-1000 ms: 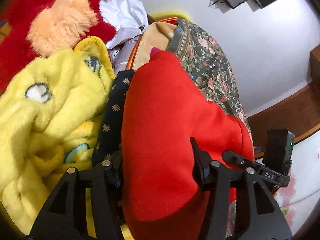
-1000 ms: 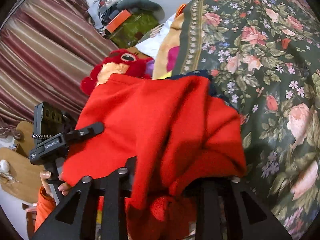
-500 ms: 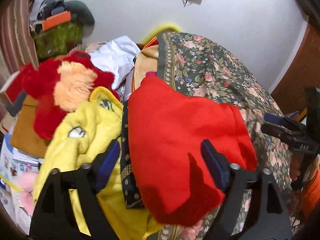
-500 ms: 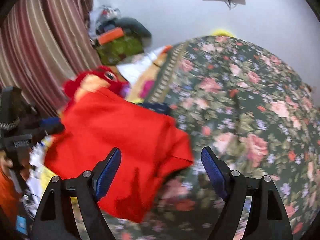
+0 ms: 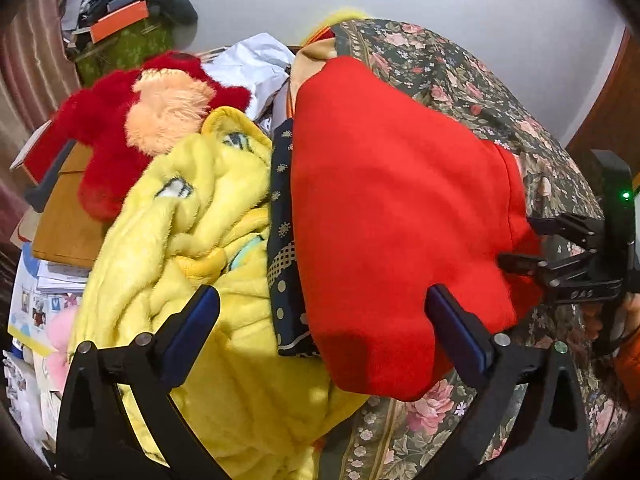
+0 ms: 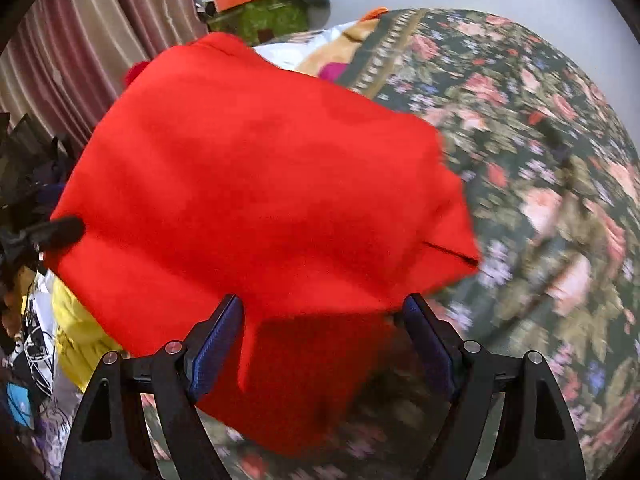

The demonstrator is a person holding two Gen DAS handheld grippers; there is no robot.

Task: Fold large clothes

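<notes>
The red cloth (image 5: 396, 216) lies folded on the flowery bed cover (image 5: 472, 92), with its left side resting on a dark spotted cloth (image 5: 284, 240) and the yellow fluffy blanket (image 5: 192, 240). The left gripper (image 5: 320, 320) has its jaws wide apart and holds nothing. The right gripper (image 6: 322, 334) has its jaws wide apart too, with the red cloth (image 6: 256, 184) lying between and past them, not pinched.

The fold could slip. The pile under it is soft and bumpy, so the cloth may slide off or fall open. A jaw could also catch the near edge and drag it.

The left view shows the red furry toy (image 5: 132, 128), the yellow blanket and the right gripper (image 5: 568, 256) at the far right. The right view is blurry, but it shows a loose flap (image 6: 448, 240) sticking out on the right and the striped curtain (image 6: 92, 40).
</notes>
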